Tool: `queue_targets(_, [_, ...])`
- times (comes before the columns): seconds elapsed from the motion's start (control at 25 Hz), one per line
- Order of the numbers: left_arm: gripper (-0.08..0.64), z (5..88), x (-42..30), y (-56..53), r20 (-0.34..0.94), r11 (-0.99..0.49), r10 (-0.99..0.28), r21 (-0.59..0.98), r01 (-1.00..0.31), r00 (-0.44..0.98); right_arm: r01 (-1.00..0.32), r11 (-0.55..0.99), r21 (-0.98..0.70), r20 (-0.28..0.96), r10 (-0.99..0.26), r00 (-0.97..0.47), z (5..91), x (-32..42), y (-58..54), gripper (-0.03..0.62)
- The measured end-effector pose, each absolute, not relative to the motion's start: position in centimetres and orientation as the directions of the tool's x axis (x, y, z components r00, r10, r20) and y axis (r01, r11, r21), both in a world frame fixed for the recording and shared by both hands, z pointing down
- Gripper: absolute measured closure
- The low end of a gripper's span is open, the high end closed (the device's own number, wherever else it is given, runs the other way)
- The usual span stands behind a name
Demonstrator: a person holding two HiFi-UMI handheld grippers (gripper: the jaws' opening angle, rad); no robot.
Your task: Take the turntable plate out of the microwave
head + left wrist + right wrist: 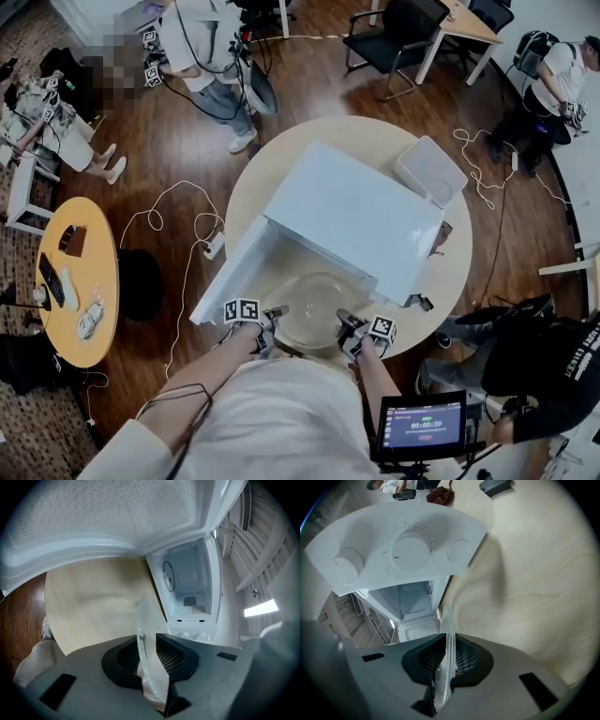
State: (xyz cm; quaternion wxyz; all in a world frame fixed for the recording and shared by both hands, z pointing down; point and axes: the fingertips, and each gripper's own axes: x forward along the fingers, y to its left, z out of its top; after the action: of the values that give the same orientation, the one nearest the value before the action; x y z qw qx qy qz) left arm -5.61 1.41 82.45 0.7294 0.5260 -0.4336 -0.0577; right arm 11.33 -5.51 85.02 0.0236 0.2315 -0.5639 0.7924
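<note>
The clear glass turntable plate (314, 319) hangs just outside the open white microwave (361, 211), over the round table's near edge. My left gripper (272, 323) is shut on the plate's left rim, my right gripper (345, 330) on its right rim. In the left gripper view the plate's rim (146, 644) stands edge-on between the black jaws, with the empty microwave cavity (187, 581) beyond. The right gripper view shows the rim (447, 660) pinched between its jaws, below the microwave's control panel (401, 552) with two dials.
The microwave door (230, 272) hangs open to the left of the plate. A white lidded box (429, 171) sits on the round beige table (258, 178) behind the microwave. Cables trail over the wooden floor. Other people stand and sit around the room.
</note>
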Motion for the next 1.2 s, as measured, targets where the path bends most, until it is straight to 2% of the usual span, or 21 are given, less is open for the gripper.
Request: queue_targets(1.2, [0.489, 84.3, -5.8, 0.3, 0.61, 0.477, -0.515, 0.788, -0.39, 0.602, -0.312, -0.425, -0.85, 0.42, -0.191, -0.887, 87.8, 11.1, -6.4, 0.563])
